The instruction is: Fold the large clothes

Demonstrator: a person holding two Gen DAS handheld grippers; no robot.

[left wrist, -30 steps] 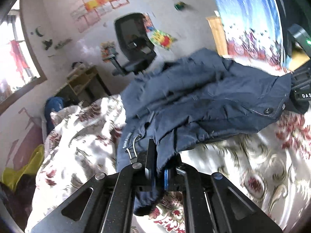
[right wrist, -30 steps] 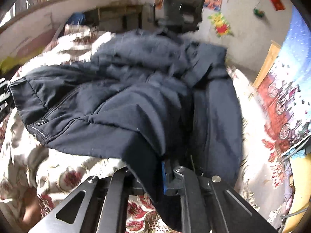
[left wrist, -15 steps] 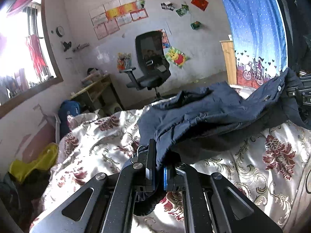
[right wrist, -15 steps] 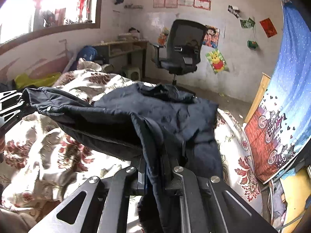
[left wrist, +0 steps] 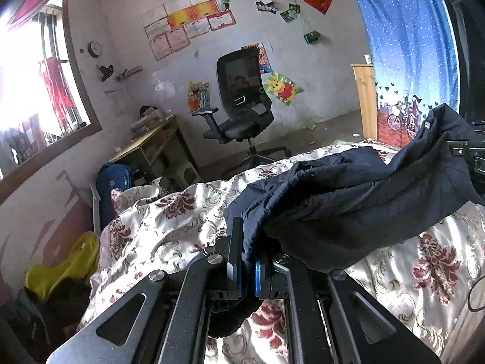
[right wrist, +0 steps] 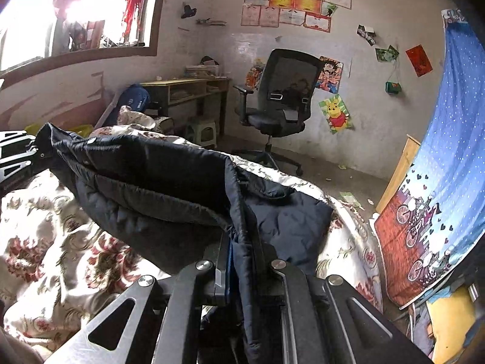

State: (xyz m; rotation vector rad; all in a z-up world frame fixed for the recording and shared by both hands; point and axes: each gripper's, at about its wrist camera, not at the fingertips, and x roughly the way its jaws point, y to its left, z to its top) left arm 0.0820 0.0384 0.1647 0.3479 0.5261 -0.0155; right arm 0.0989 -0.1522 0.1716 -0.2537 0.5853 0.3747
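Observation:
A dark navy padded jacket (left wrist: 357,194) is stretched between my two grippers above a bed with a white and red floral cover (left wrist: 169,221). My left gripper (left wrist: 247,261) is shut on one edge of the jacket. My right gripper (right wrist: 242,261) is shut on another edge of the jacket (right wrist: 169,179); the fabric hangs down between its fingers. The right gripper shows at the right edge of the left wrist view (left wrist: 473,157), and the left gripper shows at the left edge of the right wrist view (right wrist: 15,157). The far part of the jacket rests on the bed.
A black office chair (right wrist: 282,103) and a wooden desk (right wrist: 188,91) stand against the far wall. A blue curtain (right wrist: 442,176) hangs to the right of the bed. A yellow bag (left wrist: 60,270) and dark clutter lie on the floor at the left. A blue backpack (left wrist: 115,179) leans by the desk.
Both grippers have lifted and levelled, raising the near jacket edges off the bed. The views now look across the room instead of down. Both stay shut on the jacket.

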